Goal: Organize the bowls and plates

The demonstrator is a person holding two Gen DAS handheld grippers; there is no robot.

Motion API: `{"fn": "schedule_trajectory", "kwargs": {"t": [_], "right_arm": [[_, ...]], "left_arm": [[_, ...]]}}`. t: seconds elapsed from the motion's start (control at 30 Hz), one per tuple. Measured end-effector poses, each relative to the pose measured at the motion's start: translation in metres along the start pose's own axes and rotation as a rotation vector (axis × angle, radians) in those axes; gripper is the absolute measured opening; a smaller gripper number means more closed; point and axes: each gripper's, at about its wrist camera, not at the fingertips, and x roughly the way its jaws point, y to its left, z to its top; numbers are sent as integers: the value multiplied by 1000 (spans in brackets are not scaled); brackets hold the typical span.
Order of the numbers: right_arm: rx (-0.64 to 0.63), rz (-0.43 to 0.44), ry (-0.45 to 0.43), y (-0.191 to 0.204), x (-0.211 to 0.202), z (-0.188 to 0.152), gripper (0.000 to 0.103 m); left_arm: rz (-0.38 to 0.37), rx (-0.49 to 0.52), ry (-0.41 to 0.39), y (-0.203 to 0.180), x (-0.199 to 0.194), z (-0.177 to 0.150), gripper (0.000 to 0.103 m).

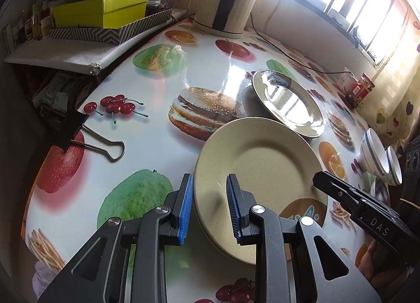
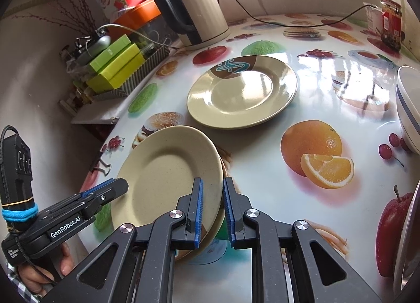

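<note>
Beige top plate (image 2: 168, 171) sat tilted, its near rim pinched by the right claw (image 2: 213, 211). Left claw (image 1: 210, 208) gripped its other rim. Second plate (image 2: 241, 90) lay straight ahead.

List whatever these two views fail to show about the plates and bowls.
- Near stack of plates: how many lie under the top one; its near rim is hidden by the right tongs in the right wrist view.
- Bowls: small at the left view's right side; in the right view one bowl is cut by the edge.
- Far plate: glare hides its surface.
</note>
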Motion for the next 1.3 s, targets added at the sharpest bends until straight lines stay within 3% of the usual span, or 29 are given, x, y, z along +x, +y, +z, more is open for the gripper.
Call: {"fn": "schedule_trajectory", "kwargs": {"t": [0.4,0.53,0.83,1.3], "right_arm": [[-8,-27,-21,0,-3,4,19],[-3,-35,-33,-2,-6,8,24],[4,-71,-81,-10,-13,28,34],[100,-147,-119,-49,-1,68,37]], "left_arm": [[-4,-8,-3,0,-2,6,28],[4,-1,-22,-3,-7,12,28],[-12,17,-45,-11,-6,39,28],[-73,39,-56,-33,22,89,28]]}}
